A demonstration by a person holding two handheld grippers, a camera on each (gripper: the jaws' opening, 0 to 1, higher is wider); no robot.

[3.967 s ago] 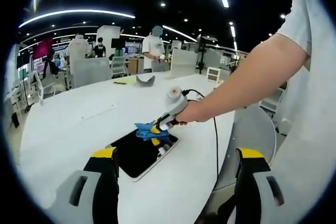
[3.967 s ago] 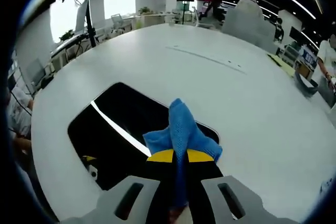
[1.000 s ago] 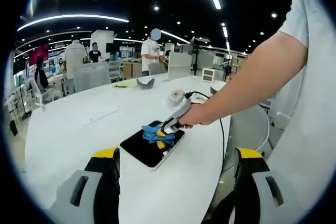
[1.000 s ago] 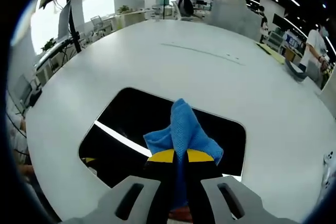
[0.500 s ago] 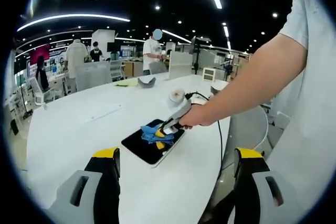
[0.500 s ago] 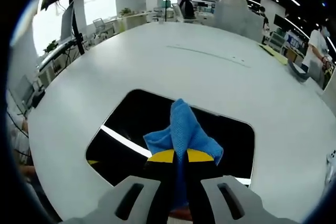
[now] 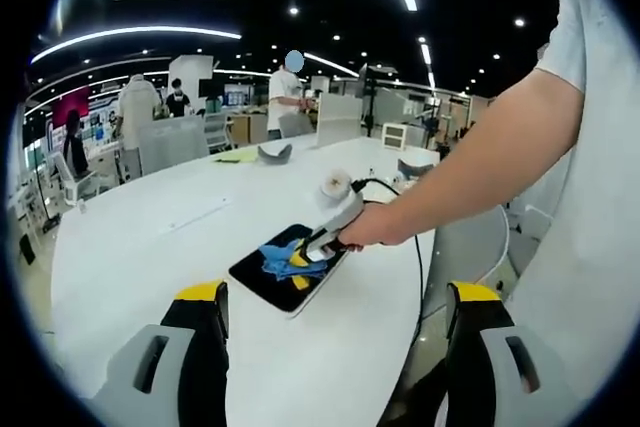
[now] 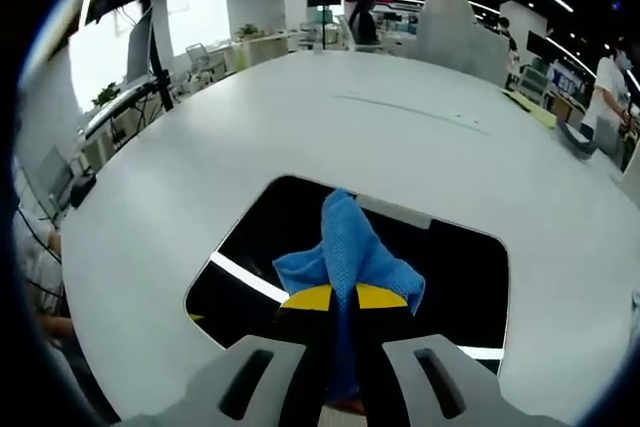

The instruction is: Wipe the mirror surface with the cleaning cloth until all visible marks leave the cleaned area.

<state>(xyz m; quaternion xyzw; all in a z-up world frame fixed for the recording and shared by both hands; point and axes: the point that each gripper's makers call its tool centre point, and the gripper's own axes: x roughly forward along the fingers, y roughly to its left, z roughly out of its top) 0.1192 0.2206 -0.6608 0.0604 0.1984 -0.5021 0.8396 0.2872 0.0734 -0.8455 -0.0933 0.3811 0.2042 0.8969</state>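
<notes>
Mirror [image 8: 400,257] is lying near the table [image 8: 180,157] edge while the right gripper [image 8: 343,297] — clamped on the cleaning cloth [image 8: 348,247] — is wiping it, risking pushing it off; left gripper [image 7: 335,292] is hanging open.

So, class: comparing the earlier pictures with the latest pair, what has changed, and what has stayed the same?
The right gripper has drawn the blue cloth across the mirror, from its near-right edge toward the middle. The cloth stays clamped in its shut jaws throughout. The left gripper stays open and off the white table; the mirror looks unmoved.
</notes>
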